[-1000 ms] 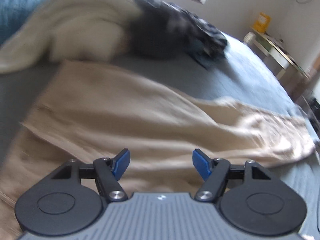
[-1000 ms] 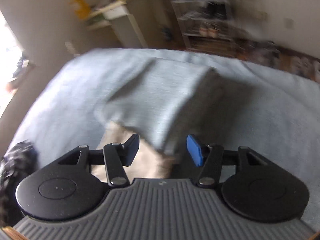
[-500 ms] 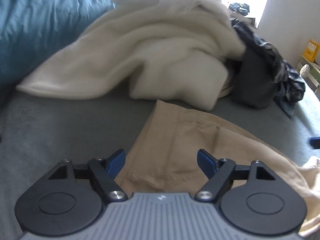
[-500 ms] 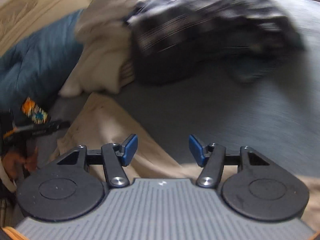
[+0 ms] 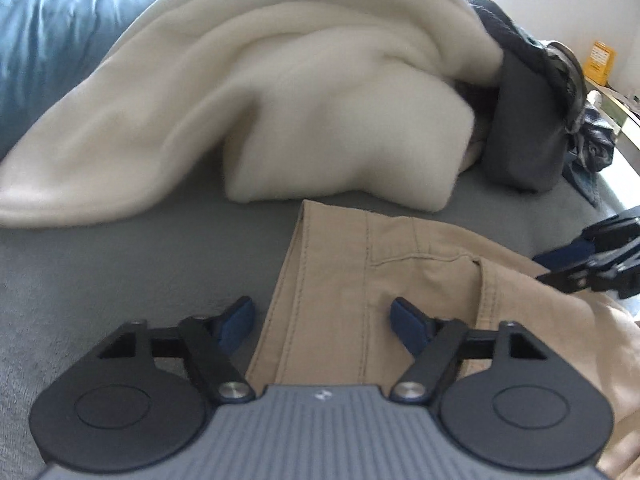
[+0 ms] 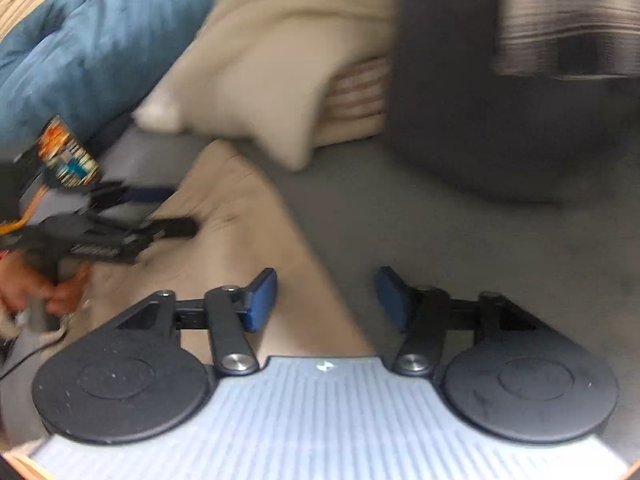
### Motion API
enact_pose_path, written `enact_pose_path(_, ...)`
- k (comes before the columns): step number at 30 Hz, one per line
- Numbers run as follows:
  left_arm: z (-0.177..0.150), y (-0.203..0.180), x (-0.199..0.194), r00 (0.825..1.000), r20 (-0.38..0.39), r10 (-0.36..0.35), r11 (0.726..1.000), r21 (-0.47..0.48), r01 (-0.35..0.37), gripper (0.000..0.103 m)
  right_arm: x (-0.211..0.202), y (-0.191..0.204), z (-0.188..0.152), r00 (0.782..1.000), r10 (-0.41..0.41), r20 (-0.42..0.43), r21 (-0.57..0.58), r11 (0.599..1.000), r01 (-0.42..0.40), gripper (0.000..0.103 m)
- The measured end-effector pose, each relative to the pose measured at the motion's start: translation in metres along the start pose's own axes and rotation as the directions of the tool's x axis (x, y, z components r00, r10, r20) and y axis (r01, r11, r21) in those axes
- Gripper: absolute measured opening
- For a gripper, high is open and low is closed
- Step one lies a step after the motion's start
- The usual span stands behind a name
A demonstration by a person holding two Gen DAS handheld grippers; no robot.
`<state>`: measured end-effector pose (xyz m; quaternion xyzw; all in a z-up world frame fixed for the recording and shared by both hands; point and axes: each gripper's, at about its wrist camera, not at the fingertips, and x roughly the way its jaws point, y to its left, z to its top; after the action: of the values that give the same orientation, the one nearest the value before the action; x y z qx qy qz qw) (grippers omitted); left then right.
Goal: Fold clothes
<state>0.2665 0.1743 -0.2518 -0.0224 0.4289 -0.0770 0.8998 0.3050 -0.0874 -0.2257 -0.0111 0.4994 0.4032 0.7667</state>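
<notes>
Tan trousers [image 5: 400,280] lie flat on the grey bed cover [image 5: 120,272], waistband end towards the pile of clothes. My left gripper [image 5: 322,322] is open just above the waistband's left corner, with the trouser edge between its blue pads. My right gripper [image 6: 326,300] is open over the trousers' [image 6: 240,240] right edge, and it also shows at the right of the left wrist view [image 5: 592,264]. The left gripper also shows in the right wrist view [image 6: 120,232], held by a hand.
A cream blanket [image 5: 280,92] is heaped behind the trousers. A dark grey garment [image 5: 524,132] and patterned dark clothes [image 6: 560,32] lie to its right. A blue duvet [image 5: 60,32] sits at the far left. A yellow box [image 5: 602,62] stands on a side table beyond the bed.
Both grippers have moved closer to the waistband end of the trousers and lower. The right gripper swung from the far end of the bed to the trousers' right edge.
</notes>
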Motion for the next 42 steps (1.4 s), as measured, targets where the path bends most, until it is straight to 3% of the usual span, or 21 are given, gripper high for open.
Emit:
enact_pose_path(1,-0.001,-0.002,0.000,1.000,0.005,0.006,1.000,0.011,-0.006,0.061,0.003,0.005,0.000,1.000,0.005,-0.020,-0.016,1.000,-0.006,0.021)
enact_pose_path(2,-0.002,-0.005,-0.002,1.000,0.015,0.010,1.000,0.018,-0.010,0.052,0.006,0.010,0.000,0.999,0.004,-0.034,-0.037,0.999,-0.006,0.011)
enact_pose_path(3,-0.003,-0.007,-0.003,1.000,0.028,0.012,1.000,0.025,-0.013,0.039,0.008,0.016,0.000,0.999,0.000,-0.042,-0.067,0.998,-0.003,0.007)
enact_pose_path(4,-0.004,-0.009,-0.006,0.999,0.040,0.020,0.999,0.029,-0.021,0.033,0.008,0.023,0.002,0.999,-0.018,-0.045,-0.104,0.994,0.013,0.002)
enact_pose_path(6,-0.007,-0.013,-0.010,0.997,0.064,0.039,0.999,0.032,-0.041,0.023,0.003,0.038,0.006,0.996,-0.084,-0.014,-0.178,0.981,0.080,0.001)
enact_pose_path(9,-0.010,-0.015,-0.025,0.988,0.131,0.086,0.996,0.028,-0.090,0.019,-0.014,0.057,0.017,0.986,-0.147,0.081,-0.261,0.951,0.164,0.001)
enact_pose_path(13,-0.010,-0.009,-0.037,0.974,0.185,0.133,0.991,0.003,-0.135,0.018,-0.018,0.075,0.034,0.972,-0.171,0.163,-0.357,0.908,0.219,0.001)
enact_pose_path(16,-0.007,0.004,-0.022,0.983,0.125,0.131,0.991,0.007,-0.133,0.022,0.000,0.080,0.041,0.964,-0.184,0.191,-0.390,0.887,0.246,0.001)
enact_pose_path(18,-0.007,0.018,-0.017,0.989,0.087,0.117,0.993,-0.032,-0.114,0.044,0.021,0.078,0.039,0.961,-0.201,0.188,-0.407,0.875,0.262,0.001)
enact_pose_path(19,-0.005,0.026,-0.022,0.991,0.082,0.101,0.993,-0.067,-0.096,0.048,0.035,0.075,0.037,0.963,-0.212,0.168,-0.402,0.877,0.263,0.002)
enact_pose_path(22,0.002,0.052,-0.048,0.989,0.112,0.101,0.980,-0.182,-0.079,0.061,0.046,0.061,0.035,0.959,-0.218,0.179,-0.313,0.912,0.265,0.010)
enact_pose_path(24,0.007,0.069,-0.068,0.985,0.127,0.116,0.966,-0.246,-0.082,0.067,0.034,0.057,0.039,0.955,-0.220,0.200,-0.238,0.934,0.265,0.025)
enact_pose_path(26,0.013,0.084,-0.090,0.982,0.128,0.142,0.953,-0.287,-0.100,0.067,0.015,0.053,0.042,0.951,-0.208,0.227,-0.180,0.951,0.251,0.047)
enact_pose_path(28,0.021,0.096,-0.116,0.976,0.120,0.183,0.944,-0.299,-0.141,0.067,-0.004,0.051,0.044,0.947,-0.196,0.254,-0.137,0.962,0.236,0.054)
enact_pose_path(32,0.030,0.108,-0.159,0.966,0.099,0.238,0.938,-0.282,-0.202,0.067,-0.045,0.054,0.040,0.935,-0.202,0.293,-0.090,0.967,0.237,0.054)
enact_pose_path(38,-0.004,0.069,-0.164,0.983,0.037,0.179,0.965,-0.202,-0.168,0.068,-0.112,0.044,0.003,0.908,-0.237,0.346,0.111,0.971,0.211,0.054)
enact_pose_path(42,-0.028,0.016,-0.147,0.997,0.005,0.078,0.989,-0.129,-0.077,0.068,-0.163,0.025,-0.043,0.872,-0.348,0.343,0.253,0.929,0.271,0.054)
